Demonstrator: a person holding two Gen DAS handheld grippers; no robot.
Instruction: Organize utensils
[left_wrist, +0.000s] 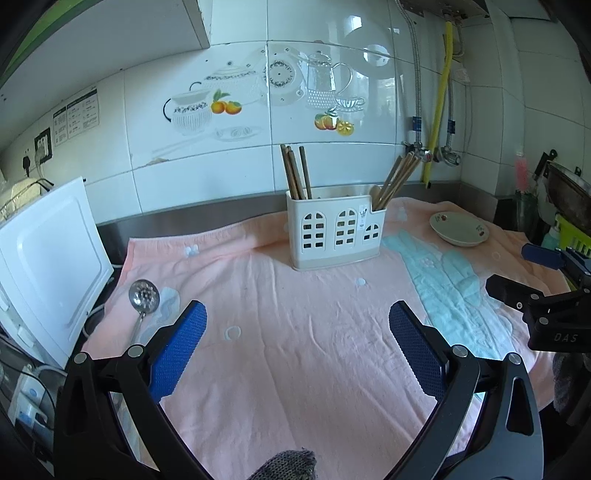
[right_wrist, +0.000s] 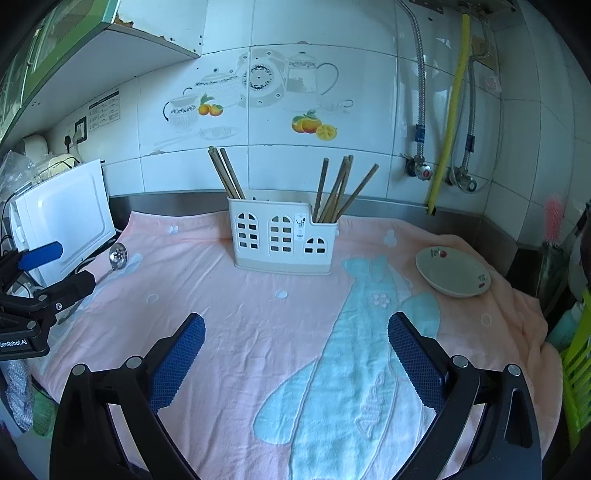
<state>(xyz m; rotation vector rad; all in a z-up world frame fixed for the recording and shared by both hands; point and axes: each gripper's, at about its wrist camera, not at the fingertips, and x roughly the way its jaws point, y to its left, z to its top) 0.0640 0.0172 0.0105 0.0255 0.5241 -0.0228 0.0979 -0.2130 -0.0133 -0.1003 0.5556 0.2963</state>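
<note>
Left wrist: left gripper (left_wrist: 297, 328) agape (empty)

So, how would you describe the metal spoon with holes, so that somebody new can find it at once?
Start at the pink towel spread over the counter, and go to its left edge, beside the white appliance. There lies the slotted spoon, bowl toward the wall. It is the only shiny metal utensil; the chopsticks in the white holder are brown.
</note>
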